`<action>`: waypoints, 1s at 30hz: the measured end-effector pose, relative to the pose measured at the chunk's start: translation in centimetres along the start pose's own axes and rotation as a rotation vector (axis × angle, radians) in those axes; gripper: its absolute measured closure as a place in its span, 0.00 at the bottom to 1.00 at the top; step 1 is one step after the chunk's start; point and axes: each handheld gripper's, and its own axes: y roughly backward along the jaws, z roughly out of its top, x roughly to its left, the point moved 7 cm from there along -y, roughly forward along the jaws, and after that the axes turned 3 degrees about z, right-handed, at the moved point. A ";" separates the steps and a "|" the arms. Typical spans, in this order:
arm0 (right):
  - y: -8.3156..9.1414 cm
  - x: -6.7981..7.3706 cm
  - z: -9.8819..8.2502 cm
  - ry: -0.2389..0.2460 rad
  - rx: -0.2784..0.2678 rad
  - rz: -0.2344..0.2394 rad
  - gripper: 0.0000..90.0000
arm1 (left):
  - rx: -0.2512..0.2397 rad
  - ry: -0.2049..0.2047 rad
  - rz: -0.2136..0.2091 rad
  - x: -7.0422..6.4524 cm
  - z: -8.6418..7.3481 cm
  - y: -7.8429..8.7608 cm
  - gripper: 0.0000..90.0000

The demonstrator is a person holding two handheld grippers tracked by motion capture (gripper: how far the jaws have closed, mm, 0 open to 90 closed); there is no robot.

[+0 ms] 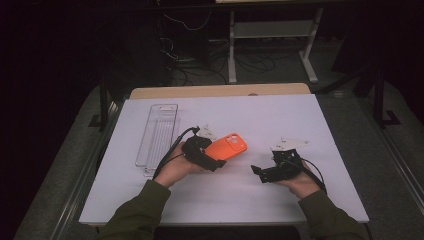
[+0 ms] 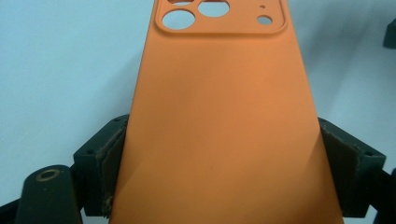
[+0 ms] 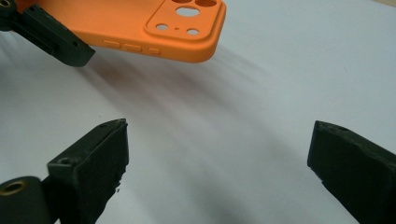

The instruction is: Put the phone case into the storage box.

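Although the left gripper (image 1: pixel 212 161) had its jaws clamped on the orange plastic phone case (image 1: pixel 228 146), the hold looked narrow: the pads (image 2: pixel 112 158) pressed only on the two long edges near one end, and the rest of the case stuck out to the right, camera cut-outs at the far end, lifted just above the white table sheet (image 1: pixel 250 200). In the right gripper view its shadow lay on the sheet beneath it. The right gripper (image 1: pixel 256 172) sat well to the right of the case, its jaws wide apart with nothing between them.

A soft case squeezed across its width could bow and spring out of the pads, probably dropping onto the sheet. If the right gripper came in crooked, it might knock the free end and twist the case in the left jaws. The clear plastic tray (image 1: pixel 157 135) lay to the left, out of the way.
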 end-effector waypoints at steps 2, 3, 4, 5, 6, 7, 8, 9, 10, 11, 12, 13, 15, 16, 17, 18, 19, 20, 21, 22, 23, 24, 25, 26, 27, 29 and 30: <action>-0.2 0.0 0.1 -0.015 -0.014 0.010 0.05 | -0.001 0.003 -0.002 0.0 0.0 0.1 0.17; -0.4 0.0 0.1 -0.024 -0.022 0.014 0.05 | -0.002 0.002 -0.005 0.0 0.0 0.1 0.17; -0.4 0.0 0.1 -0.024 -0.022 0.014 0.05 | -0.002 0.002 -0.005 0.0 0.0 0.1 0.17; -0.7 -0.1 0.1 -0.026 -0.025 0.012 0.04 | -0.002 0.002 -0.007 0.0 0.0 0.1 0.17; -0.9 -0.1 0.1 -0.030 -0.025 0.011 0.04 | -0.001 0.004 -0.008 -0.1 0.1 0.1 0.17; -1.2 -0.2 0.1 -0.022 -0.034 -0.002 0.04 | -0.012 0.010 -0.010 -0.1 0.1 0.1 0.17; -1.2 -0.2 0.1 -0.022 -0.034 -0.002 0.04 | -0.012 0.010 -0.010 -0.1 0.1 0.1 0.17; -1.5 -0.2 0.2 -0.022 -0.043 -0.009 0.04 | -0.012 0.009 -0.012 -0.1 0.2 0.1 0.17; -1.6 -0.2 0.2 -0.022 -0.050 -0.013 0.04 | -0.010 0.009 -0.014 -0.2 0.1 0.1 0.17; -1.6 -0.2 0.2 -0.022 -0.050 -0.013 0.04 | -0.010 0.009 -0.014 -0.2 0.1 0.1 0.17; -1.6 -0.2 0.2 -0.023 -0.052 -0.016 0.03 | -0.006 0.003 -0.015 -0.1 0.1 0.1 0.17; -1.8 -0.2 0.2 -0.020 -0.060 -0.020 0.03 | -0.004 0.006 -0.014 -0.1 0.1 0.1 0.17; -2.1 -0.1 -0.1 -0.007 -0.048 -0.029 0.03 | -0.007 0.014 -0.015 -0.2 0.1 0.1 0.17; -2.3 -0.1 -0.2 -0.002 -0.042 -0.034 0.03 | -0.010 0.016 -0.015 -0.1 0.1 0.1 0.17; -2.5 -0.1 -0.3 -0.002 -0.039 -0.039 0.03 | -0.015 0.021 -0.016 -0.1 0.1 0.1 0.17; -2.6 -0.1 -0.4 -0.006 -0.036 -0.038 0.03 | -0.015 0.024 -0.018 -0.1 0.1 0.2 0.17; -2.9 -0.1 -0.6 -0.006 -0.034 -0.042 0.03 | -0.013 0.026 -0.018 -0.1 0.1 0.2 0.17; -2.9 -0.1 -0.6 -0.006 -0.034 -0.042 0.03 | -0.011 0.022 -0.019 -0.1 0.1 0.2 0.17; -3.0 -0.1 -0.7 -0.006 -0.027 -0.045 0.03 | -0.006 0.022 -0.019 0.0 0.0 0.2 0.17; -3.2 0.0 -0.7 0.000 -0.025 -0.043 0.02 | -0.004 0.020 -0.023 0.0 0.0 0.3 0.17; -3.2 0.1 -0.8 0.001 -0.020 -0.049 0.02 | -0.008 0.022 -0.023 0.0 0.0 0.3 0.17; -3.3 0.1 -0.8 0.005 -0.018 -0.051 0.02 | -0.010 0.020 -0.020 0.0 0.0 0.3 0.17; -3.4 0.1 -0.8 0.005 -0.013 -0.056 0.01 | -0.007 0.018 -0.022 0.1 0.0 0.3 0.17; -3.4 0.1 -0.8 0.005 -0.013 -0.056 0.01 | -0.007 0.018 -0.022 0.1 0.0 0.3 0.17; -3.4 0.0 -0.9 0.002 -0.011 -0.057 0.01 | -0.009 0.018 -0.020 0.1 0.0 0.3 0.17; -3.5 0.0 -0.9 0.007 -0.011 -0.061 0.01 | -0.012 0.028 -0.021 0.1 0.0 0.3 0.17; -3.5 0.0 -0.9 0.007 -0.011 -0.061 0.01 | -0.012 0.028 -0.021 0.1 0.0 0.3 0.17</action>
